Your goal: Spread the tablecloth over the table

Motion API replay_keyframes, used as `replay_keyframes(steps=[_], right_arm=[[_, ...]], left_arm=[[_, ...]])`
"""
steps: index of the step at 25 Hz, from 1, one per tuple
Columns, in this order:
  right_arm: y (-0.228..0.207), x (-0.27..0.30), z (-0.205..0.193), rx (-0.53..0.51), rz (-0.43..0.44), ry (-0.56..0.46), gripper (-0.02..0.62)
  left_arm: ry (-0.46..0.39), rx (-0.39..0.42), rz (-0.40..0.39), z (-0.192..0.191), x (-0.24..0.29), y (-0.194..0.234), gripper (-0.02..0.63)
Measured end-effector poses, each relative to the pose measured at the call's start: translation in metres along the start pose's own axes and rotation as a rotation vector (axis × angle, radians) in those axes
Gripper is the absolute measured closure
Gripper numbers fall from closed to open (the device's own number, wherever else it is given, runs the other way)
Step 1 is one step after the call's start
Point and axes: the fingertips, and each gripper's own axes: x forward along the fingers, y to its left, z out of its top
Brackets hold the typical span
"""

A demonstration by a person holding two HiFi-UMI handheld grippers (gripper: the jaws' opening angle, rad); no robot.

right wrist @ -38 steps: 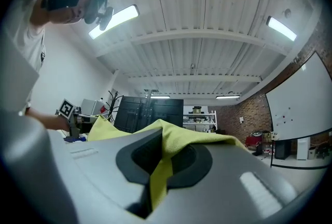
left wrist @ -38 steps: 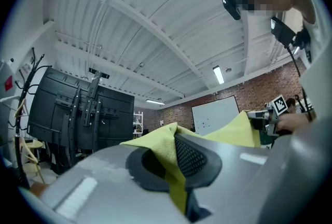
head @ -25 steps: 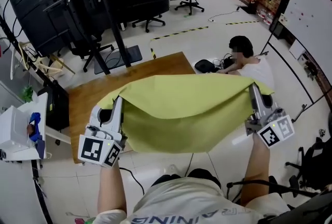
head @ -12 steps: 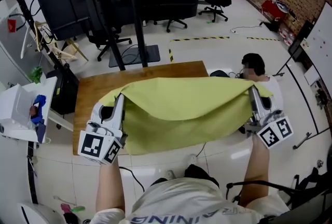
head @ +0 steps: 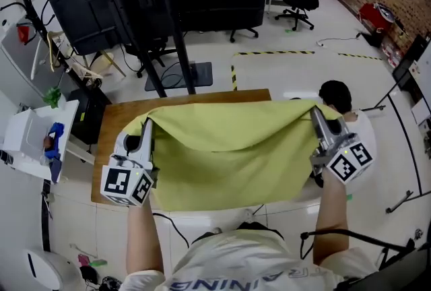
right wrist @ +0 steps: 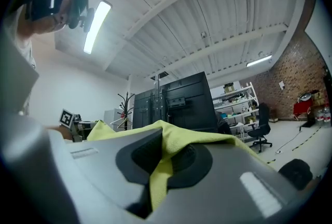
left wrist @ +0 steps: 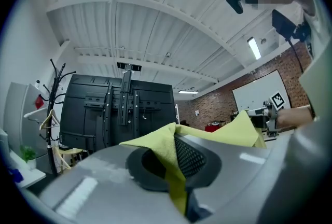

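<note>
Clamping tablecloth [head: 229, 148] corners: left tongs [head: 146, 126], right tongs [head: 314, 112], above table [head: 111, 135].

My right gripper [right wrist: 157, 163] has its jaws clamped on a fold of the yellow-green tablecloth [right wrist: 174, 135], which is pinched between the dark pads. The cloth drapes over the jaws and stretches left toward a marker cube [right wrist: 66, 117]. Beyond stand a tall black display panel [right wrist: 181, 103], a coat stand [right wrist: 126, 105], white shelving [right wrist: 236, 98], an office chair [right wrist: 261, 132] and a brick wall [right wrist: 306, 78].
</note>
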Motion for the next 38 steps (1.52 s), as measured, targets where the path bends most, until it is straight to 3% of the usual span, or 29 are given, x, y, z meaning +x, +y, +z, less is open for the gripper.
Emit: replay_keyframes(steps=[8,20,28,38], right_arm=[[-0.021,0.041,-0.03,0.047,0.056,0.049,0.583],[-0.019,0.081,-0.05,0.02,-0.058,0.094,0.583],[-0.061,0.138,-0.101,0.055,-0.086,0.246,0.583],[-0.107,0.178,-0.137,0.094,-0.108,0.268,0.583]], left_arm=[[0.064,0.018,0.07,-0.023,0.021,0.008,0.597],[0.079,-0.022,-0.01,-0.052,0.047,0.061,0.597],[0.14,-0.011,0.019,-0.103,0.098,0.085,0.597],[0.195,-0.041,0.082,-0.139,0.152,0.097,0.597]])
